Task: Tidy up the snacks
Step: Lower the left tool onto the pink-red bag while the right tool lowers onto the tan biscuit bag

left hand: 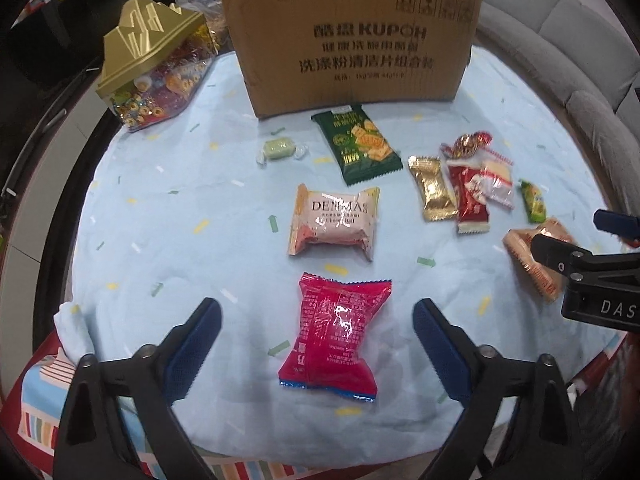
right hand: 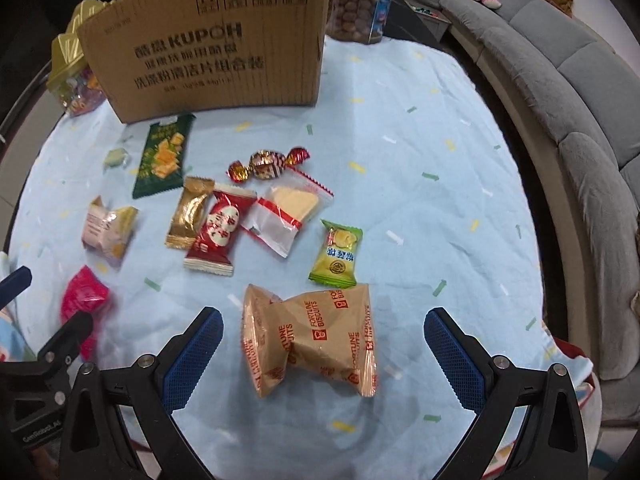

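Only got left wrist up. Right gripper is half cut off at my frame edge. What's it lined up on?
Observer: Right gripper brackets the tan Fortune Biscuits packet, jaws open, pads clear of it.
Operator: Anything behind the box? Blocked for me.
Observer: A clear tub of brown round snacks stands behind the cardboard box.
Operator: The yellow-green pack looks tiny here. Touching the tan one?
Observer: The yellow-green packet lies just beyond it; I cannot tell if the edges touch.
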A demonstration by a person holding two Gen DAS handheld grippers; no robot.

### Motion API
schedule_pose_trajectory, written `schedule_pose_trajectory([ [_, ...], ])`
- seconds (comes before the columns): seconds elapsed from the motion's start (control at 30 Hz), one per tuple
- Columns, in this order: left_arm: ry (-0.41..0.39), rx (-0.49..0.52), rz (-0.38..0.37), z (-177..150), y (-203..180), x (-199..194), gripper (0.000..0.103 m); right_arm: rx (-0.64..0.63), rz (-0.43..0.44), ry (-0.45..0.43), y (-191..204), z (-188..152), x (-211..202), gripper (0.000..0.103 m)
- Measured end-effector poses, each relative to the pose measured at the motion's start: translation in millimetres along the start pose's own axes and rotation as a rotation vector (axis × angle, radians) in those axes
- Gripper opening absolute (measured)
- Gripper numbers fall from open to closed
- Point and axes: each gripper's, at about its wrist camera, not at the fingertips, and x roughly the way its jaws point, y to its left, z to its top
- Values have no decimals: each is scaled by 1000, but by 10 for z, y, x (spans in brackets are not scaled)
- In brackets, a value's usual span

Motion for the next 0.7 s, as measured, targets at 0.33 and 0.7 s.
schedule_pose_trajectory([
  [0.33,20,4,1,-34,4,178,83,-25,-4,30,40,-30,234,102],
  [0.7,33,22,-28,-87,-48,229,61,-33,68,44,58,-49,307,75],
])
